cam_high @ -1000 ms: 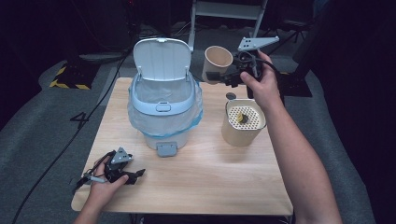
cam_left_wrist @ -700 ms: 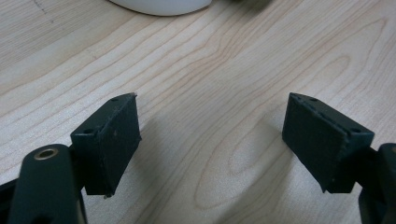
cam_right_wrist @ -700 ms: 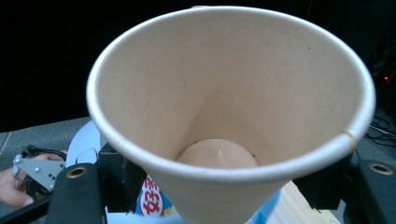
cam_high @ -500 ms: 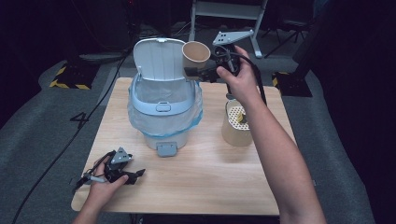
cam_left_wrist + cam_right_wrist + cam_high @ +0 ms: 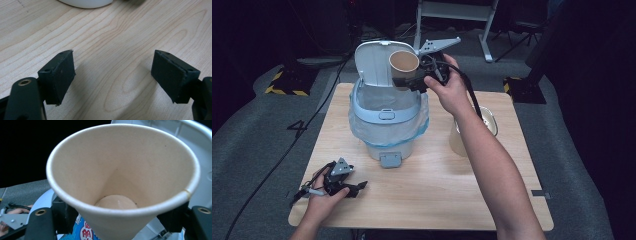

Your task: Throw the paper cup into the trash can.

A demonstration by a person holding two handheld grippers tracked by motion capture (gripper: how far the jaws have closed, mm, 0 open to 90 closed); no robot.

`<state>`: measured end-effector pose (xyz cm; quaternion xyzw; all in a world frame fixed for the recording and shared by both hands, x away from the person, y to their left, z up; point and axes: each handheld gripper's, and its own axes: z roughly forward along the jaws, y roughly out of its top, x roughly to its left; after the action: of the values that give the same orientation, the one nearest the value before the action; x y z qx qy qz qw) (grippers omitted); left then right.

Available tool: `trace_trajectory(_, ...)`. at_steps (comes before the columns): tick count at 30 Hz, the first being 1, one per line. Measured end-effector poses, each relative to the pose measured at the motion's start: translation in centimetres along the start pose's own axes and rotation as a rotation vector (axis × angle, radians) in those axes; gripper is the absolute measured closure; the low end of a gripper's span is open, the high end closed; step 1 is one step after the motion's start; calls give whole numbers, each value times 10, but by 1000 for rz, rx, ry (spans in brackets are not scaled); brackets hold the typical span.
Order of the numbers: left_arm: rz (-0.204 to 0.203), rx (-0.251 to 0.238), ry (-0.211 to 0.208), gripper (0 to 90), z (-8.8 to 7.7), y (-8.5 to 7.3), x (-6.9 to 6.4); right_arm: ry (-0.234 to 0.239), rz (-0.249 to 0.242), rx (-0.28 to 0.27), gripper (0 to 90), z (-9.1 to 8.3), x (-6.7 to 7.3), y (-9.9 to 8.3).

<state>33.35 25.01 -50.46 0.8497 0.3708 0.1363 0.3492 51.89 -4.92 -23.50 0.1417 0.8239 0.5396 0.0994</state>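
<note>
The paper cup (image 5: 120,182) hides most of the two black jaws that hold it in the right gripper view, and its bottom runs off the lower edge. Blue writing on its side is cut off too, so it cannot be read. In the high view, the arm (image 5: 482,150) covers part of the tan tub (image 5: 489,120), and what is inside is too small to tell. The white thing (image 5: 85,3) at the top of the left gripper view is cut off.
</note>
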Motion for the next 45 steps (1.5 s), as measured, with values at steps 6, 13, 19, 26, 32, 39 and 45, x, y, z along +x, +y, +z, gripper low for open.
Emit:
trace_trajectory(6,0,0,0,194,0,0,0,2,0,41,284,16,2,-5)
trace_trajectory(13,0,0,0,194,0,0,0,4,-12,101,278,30,4,-12)
trace_trajectory(19,0,0,0,194,0,0,0,8,-66,37,160,35,12,-15)
trace_trajectory(26,0,0,0,194,0,0,0,-12,-63,-17,156,25,16,-10)
trace_trajectory(32,1,1,-3,194,0,0,0,-34,-76,-27,163,-4,13,-15)
trace_trajectory(39,1,-5,9,220,-2,-1,2,-57,-56,-63,196,-55,5,-25)
trace_trajectory(45,-9,-8,2,222,-4,-3,5,-98,-68,-35,203,-102,-2,-39)
